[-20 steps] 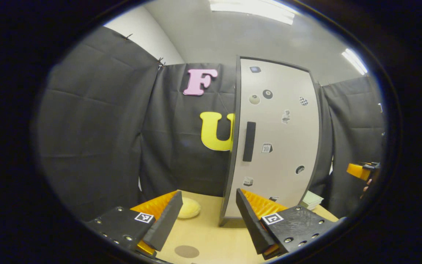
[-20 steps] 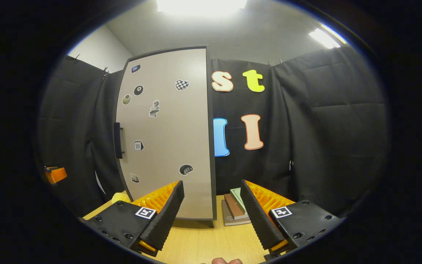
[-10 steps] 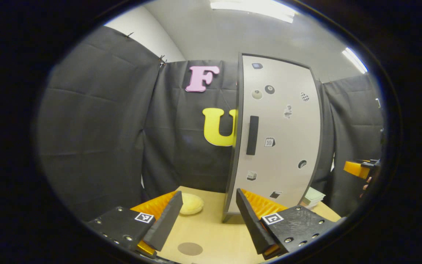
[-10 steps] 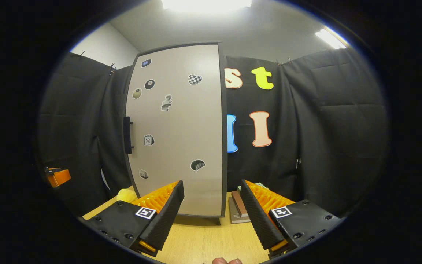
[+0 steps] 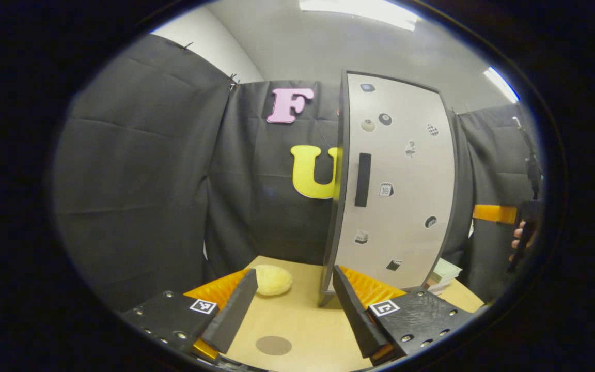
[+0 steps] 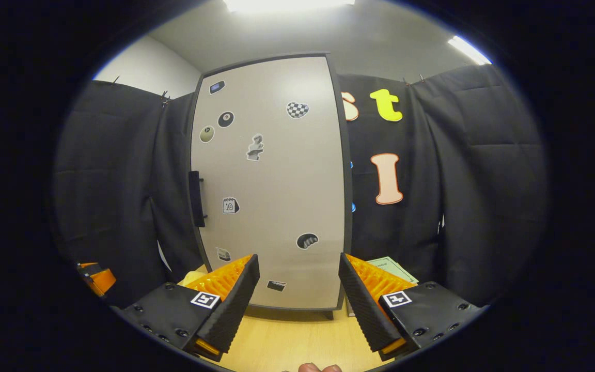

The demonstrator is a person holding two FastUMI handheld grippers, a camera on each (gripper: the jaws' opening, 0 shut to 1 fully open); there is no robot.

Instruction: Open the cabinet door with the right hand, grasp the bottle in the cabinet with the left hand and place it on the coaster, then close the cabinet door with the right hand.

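A tall grey cabinet [image 5: 401,181] stands on the wooden table, its door [image 6: 271,181] closed and dotted with stickers. A dark vertical handle [image 5: 363,179] runs along the door's left edge, also visible as the handle [image 6: 196,199] in the right gripper view. A round brown coaster [image 5: 273,345] lies on the table between my left gripper's fingers. My left gripper [image 5: 291,310] is open and holds nothing. My right gripper [image 6: 297,305] is open, facing the door a short way off. The other gripper [image 5: 494,213] and a hand appear at the far right of the left gripper view. The bottle is hidden.
A pale yellow rounded object [image 5: 272,279] lies on the table [image 5: 302,325] left of the cabinet. A stack of books with a green cover [image 6: 388,268] sits to the cabinet's right. Black cloth walls close the booth in behind.
Both views have risen and shifted right. The cabinet door now sits more centred and larger in the right gripper view, and the right gripper has swung closer in front of it.
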